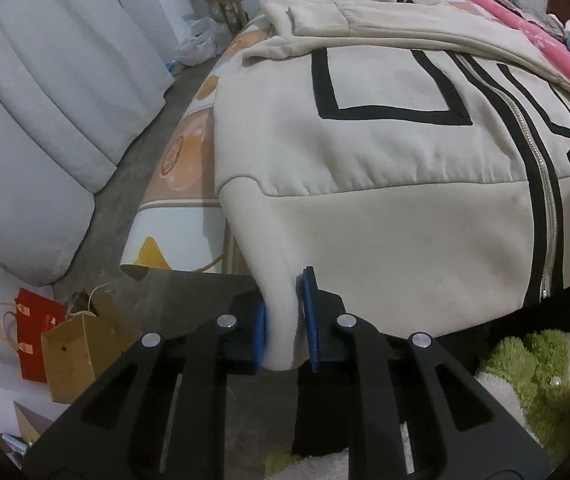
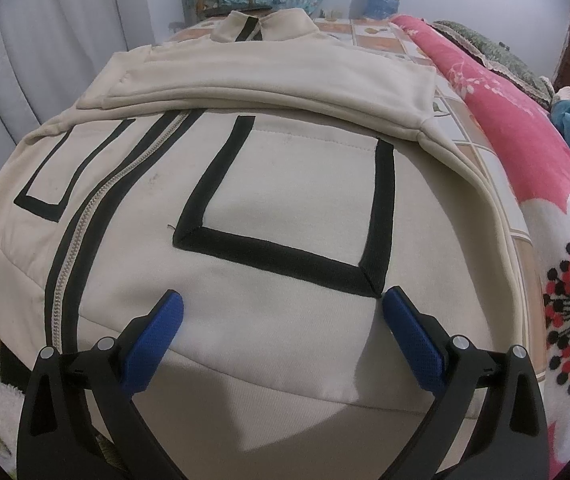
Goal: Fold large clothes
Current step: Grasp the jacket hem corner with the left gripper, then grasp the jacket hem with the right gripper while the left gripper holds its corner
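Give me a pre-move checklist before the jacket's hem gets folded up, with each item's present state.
1. Left tongs clamped on the hem corner of the cream jacket: ok, fabric is pinched between the blue pads.
2. Right tongs gripping the hem: not ok, they stand open above the fabric, holding nothing.
3. Zipper closed: ok.
4. Sleeves folded across the chest: ok.
5. Fold path free of the pink blanket: ok, it lies beside the jacket.
6. Underside of the hem smooth: cannot tell.
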{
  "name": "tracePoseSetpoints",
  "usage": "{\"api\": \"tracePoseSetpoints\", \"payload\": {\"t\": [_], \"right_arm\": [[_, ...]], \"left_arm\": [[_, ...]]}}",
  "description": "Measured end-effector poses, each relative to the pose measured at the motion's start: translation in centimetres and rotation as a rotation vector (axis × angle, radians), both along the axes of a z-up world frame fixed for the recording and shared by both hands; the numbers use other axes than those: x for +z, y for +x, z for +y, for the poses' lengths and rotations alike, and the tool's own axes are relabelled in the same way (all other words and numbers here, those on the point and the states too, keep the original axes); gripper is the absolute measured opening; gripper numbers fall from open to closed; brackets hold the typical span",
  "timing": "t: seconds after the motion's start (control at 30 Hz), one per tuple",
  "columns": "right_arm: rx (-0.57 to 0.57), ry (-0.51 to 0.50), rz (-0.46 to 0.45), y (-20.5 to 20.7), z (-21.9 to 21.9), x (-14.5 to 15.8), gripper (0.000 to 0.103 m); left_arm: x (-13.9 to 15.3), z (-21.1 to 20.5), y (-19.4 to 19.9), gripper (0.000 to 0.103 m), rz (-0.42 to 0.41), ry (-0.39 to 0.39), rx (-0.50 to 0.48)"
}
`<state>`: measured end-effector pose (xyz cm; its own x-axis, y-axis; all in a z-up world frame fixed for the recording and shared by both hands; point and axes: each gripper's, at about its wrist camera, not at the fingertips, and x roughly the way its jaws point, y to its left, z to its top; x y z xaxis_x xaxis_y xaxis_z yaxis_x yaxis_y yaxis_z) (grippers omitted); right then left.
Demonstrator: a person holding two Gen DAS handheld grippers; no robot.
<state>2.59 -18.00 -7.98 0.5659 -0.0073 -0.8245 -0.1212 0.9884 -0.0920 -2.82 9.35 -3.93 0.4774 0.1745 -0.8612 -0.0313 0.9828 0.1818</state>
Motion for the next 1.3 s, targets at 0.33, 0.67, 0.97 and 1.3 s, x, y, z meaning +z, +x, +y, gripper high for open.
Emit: {"api": "tracePoseSetpoints", "payload": {"t": [0.33, 0.67, 0.97, 1.3], "right_arm": [[-0.002, 0.003, 0.052, 0.0, -0.1, 0.3, 0.096], [0.009, 0.018, 0.068, -2.2, -1.0, 1.2, 0.096], [0.033, -0.047, 0.085, -5.3, -1.2, 1.5, 0.096], [-0.003, -0.015, 0.12, -7.9, -3.0, 1.6, 0.096]], "left_arm": [[-0.1, -0.2, 0.3, 0.016, 0.002, 0.001, 0.015], [-0.2, 0.0, 0.4, 0.016, 0.001, -0.011, 0.018], [-0.1, 0.0, 0.3, 0.016, -0.002, -0.018, 0.017], [-0.2, 0.0, 0.4, 0.016, -0.001, -0.018, 0.016]]}}
